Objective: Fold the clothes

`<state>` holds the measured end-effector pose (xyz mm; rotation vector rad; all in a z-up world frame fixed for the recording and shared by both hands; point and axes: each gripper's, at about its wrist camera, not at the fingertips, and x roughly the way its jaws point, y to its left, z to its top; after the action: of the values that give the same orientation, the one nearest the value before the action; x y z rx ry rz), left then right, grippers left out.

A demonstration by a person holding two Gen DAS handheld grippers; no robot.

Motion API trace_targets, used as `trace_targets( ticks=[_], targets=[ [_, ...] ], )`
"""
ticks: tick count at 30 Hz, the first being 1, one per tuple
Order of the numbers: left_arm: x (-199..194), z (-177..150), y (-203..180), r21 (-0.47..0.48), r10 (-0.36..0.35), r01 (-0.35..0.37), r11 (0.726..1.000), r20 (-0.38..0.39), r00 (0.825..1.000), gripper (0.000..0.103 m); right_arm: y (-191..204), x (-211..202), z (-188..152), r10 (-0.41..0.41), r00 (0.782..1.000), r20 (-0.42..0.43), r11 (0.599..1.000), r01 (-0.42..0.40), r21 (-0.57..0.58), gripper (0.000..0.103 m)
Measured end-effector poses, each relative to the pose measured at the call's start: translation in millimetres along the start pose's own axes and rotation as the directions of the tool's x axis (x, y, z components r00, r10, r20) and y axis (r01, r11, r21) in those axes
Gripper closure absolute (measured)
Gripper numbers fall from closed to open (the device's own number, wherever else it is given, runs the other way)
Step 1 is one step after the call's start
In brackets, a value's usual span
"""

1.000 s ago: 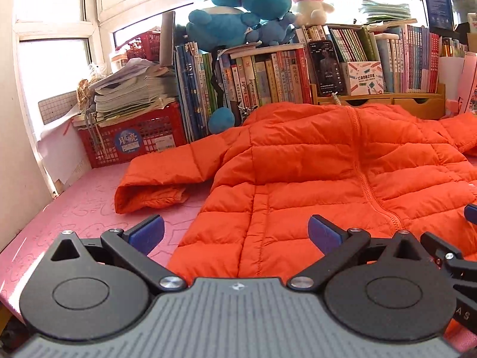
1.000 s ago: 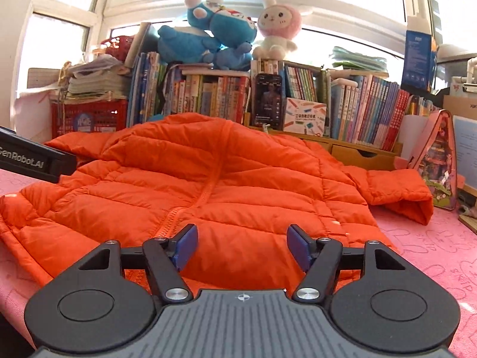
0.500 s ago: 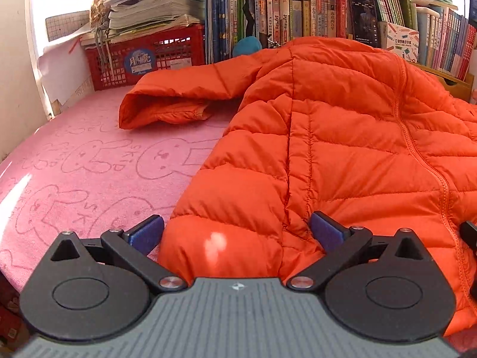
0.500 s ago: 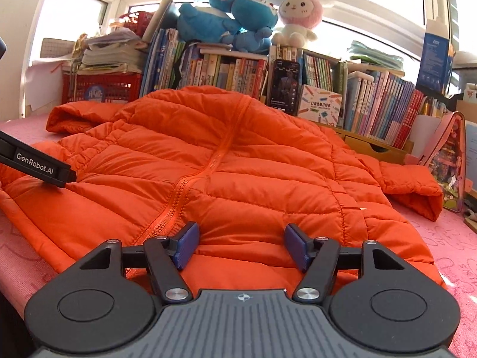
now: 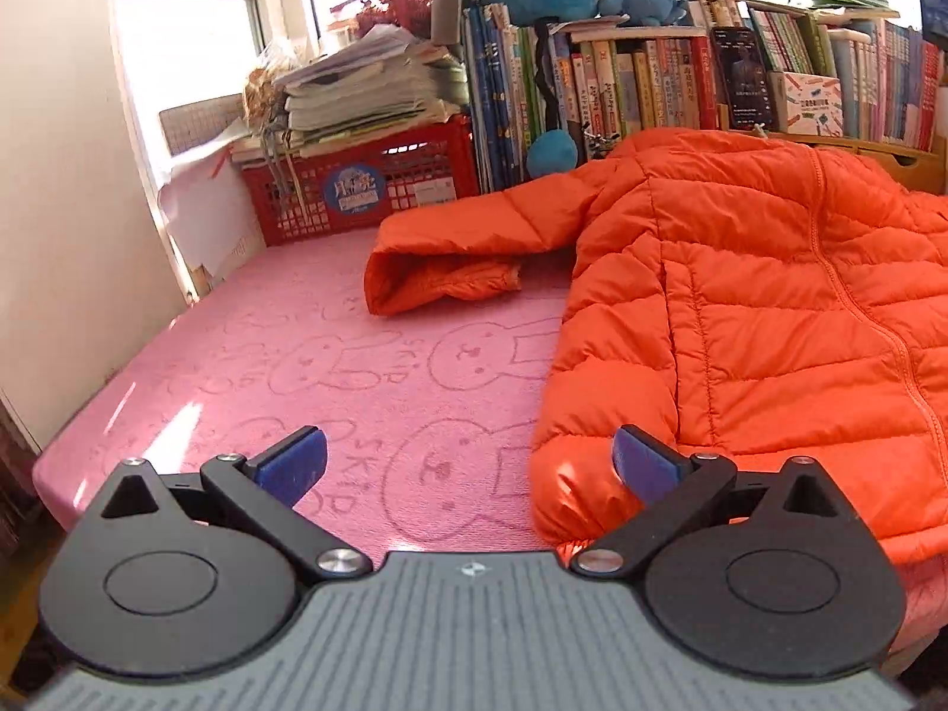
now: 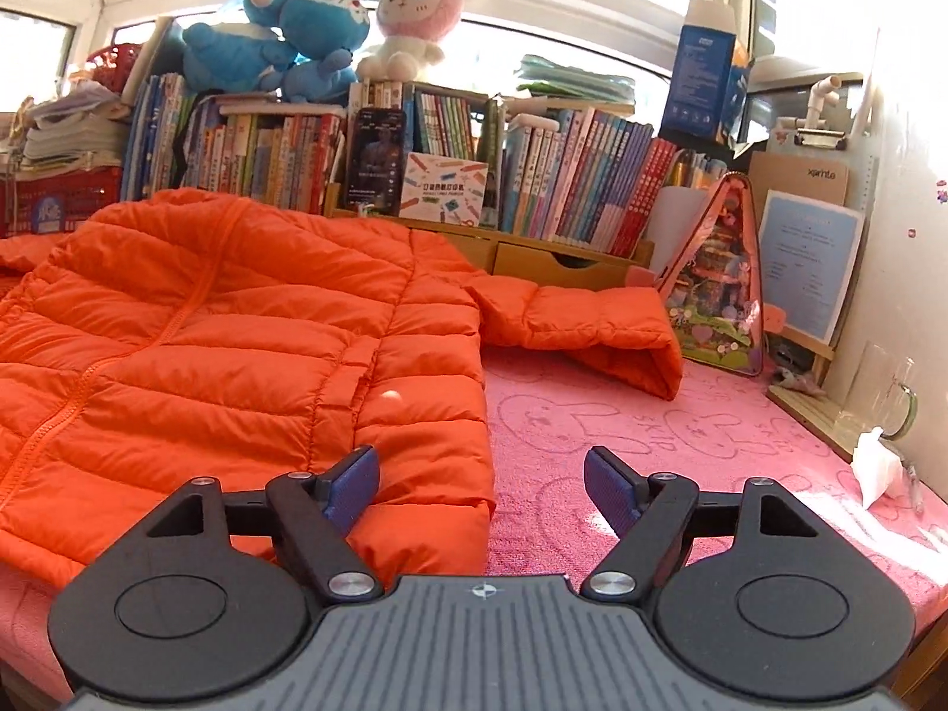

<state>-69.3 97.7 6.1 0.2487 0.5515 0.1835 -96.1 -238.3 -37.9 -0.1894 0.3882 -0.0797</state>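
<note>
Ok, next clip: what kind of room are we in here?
Most likely a child's bedroom or study corner at home: plush toys sit on a row of books under a window, and the orange puffer jacket lies on a pink bunny-print cover.

I am seeing the quilted orange jacket (image 5: 770, 320) showing as slick, puffy cloth catching a slight sheen. The pink mat (image 5: 332, 367) is looking like soft, matt terry. At eleven o'clock, the red crate (image 5: 367, 189) is reading as glossy plastic lattice. My left gripper (image 5: 468, 462) is showing matt black arms, metal rivets and ribbed grey plastic.
</note>
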Motion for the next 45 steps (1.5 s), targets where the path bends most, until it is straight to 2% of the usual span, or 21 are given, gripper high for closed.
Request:
trace_targets(
  ticks=[1, 3, 7, 8, 11, 14, 17, 18, 19, 23, 26, 28, 29, 31, 32, 34, 35, 37, 41, 43, 45],
  targets=[
    [-7, 2, -8, 0.090, -0.027, 0.025, 0.996, 0.022, 0.999, 0.000, 2, -8, 1, 0.039, 0.999, 0.007, 0.998, -0.038, -0.044, 0.027],
    [-19, 3, -27, 0.265, -0.116, 0.100, 0.959, 0.043, 0.992, 0.000, 17, -26, 3, 0.131, 0.991, 0.028, 0.971, -0.122, -0.206, 0.027],
    [-35, 0, -63, 0.501, -0.324, 0.272, 0.821, 0.018, 0.946, 0.000, 44, -53, 3, 0.318, 0.948, 0.030, 0.838, -0.266, -0.476, 0.028],
    [-36, 0, -71, 0.532, -0.363, 0.306, 0.790, 0.002, 0.932, 0.000, 51, -55, 2, 0.336, 0.942, 0.017, 0.813, -0.281, -0.509, 0.031],
    [-34, 3, -86, 0.536, -0.442, 0.395, 0.746, -0.044, 0.896, 0.000, 74, -50, -2, 0.342, 0.939, -0.041, 0.763, -0.303, -0.570, 0.069],
    [-33, 3, -99, 0.533, -0.502, 0.463, 0.709, -0.080, 0.861, 0.000, 84, -52, -6, 0.380, 0.924, -0.051, 0.740, -0.336, -0.583, 0.073],
    [-33, -2, -110, 0.562, -0.512, 0.466, 0.684, -0.086, 0.855, 0.004, 79, -62, -5, 0.457, 0.888, -0.054, 0.706, -0.399, -0.585, 0.073],
    [-31, -3, -114, 0.567, -0.510, 0.466, 0.679, -0.091, 0.855, 0.012, 78, -64, -5, 0.473, 0.879, -0.058, 0.693, -0.412, -0.592, 0.072],
    [-25, -1, -116, 0.549, -0.509, 0.482, 0.683, -0.115, 0.853, 0.021, 79, -64, -6, 0.475, 0.878, -0.060, 0.684, -0.412, -0.602, 0.071],
    [-7, 15, -112, 0.429, -0.517, 0.548, 0.718, -0.197, 0.833, 0.027, 88, -59, -10, 0.494, 0.866, -0.075, 0.659, -0.430, -0.617, 0.070],
    [-4, 18, -111, 0.417, -0.482, 0.508, 0.754, -0.174, 0.859, 0.027, 97, -58, -11, 0.514, 0.855, -0.068, 0.639, -0.435, -0.635, 0.065],
    [-2, 20, -110, 0.412, -0.456, 0.476, 0.777, -0.154, 0.877, 0.027, 103, -57, -11, 0.495, 0.868, -0.036, 0.648, -0.396, -0.650, 0.064],
    [-1, 21, -110, 0.409, -0.442, 0.460, 0.788, -0.144, 0.885, 0.027, 104, -54, -9, 0.479, 0.878, -0.024, 0.663, -0.380, -0.645, 0.066],
    [1, 22, -109, 0.403, -0.414, 0.428, 0.809, -0.125, 0.901, 0.027, 103, -47, -3, 0.453, 0.891, -0.012, 0.703, -0.366, -0.610, 0.086],
    [1, 23, -109, 0.399, -0.400, 0.411, 0.819, -0.116, 0.909, 0.026, 101, -44, 0, 0.448, 0.894, -0.013, 0.719, -0.369, -0.589, 0.091],
    [3, 25, -108, 0.392, -0.371, 0.378, 0.839, -0.097, 0.924, 0.026, 100, -40, 7, 0.438, 0.899, 0.003, 0.751, -0.364, -0.551, 0.091],
    [4, 25, -108, 0.387, -0.356, 0.361, 0.848, -0.088, 0.930, 0.028, 100, -39, 9, 0.430, 0.903, 0.018, 0.761, -0.351, -0.546, 0.091],
    [6, 27, -107, 0.379, -0.326, 0.327, 0.866, -0.069, 0.943, 0.057, 103, -37, 10, 0.412, 0.910, 0.040, 0.768, -0.323, -0.552, 0.091],
    [12, 29, -100, 0.345, -0.253, 0.251, 0.904, -0.041, 0.967, 0.065, 101, -33, -2, 0.352, 0.935, 0.039, 0.778, -0.269, -0.568, 0.091],
    [23, 27, -84, 0.308, -0.184, 0.187, 0.933, -0.041, 0.982, 0.065, 92, -27, -8, 0.290, 0.957, 0.031, 0.800, -0.225, -0.556, 0.091],
    [29, 21, -72, 0.307, -0.113, 0.119, 0.944, -0.038, 0.993, 0.065, 77, -20, -13, 0.217, 0.976, 0.018, 0.831, -0.175, -0.529, 0.091]
  ],
)
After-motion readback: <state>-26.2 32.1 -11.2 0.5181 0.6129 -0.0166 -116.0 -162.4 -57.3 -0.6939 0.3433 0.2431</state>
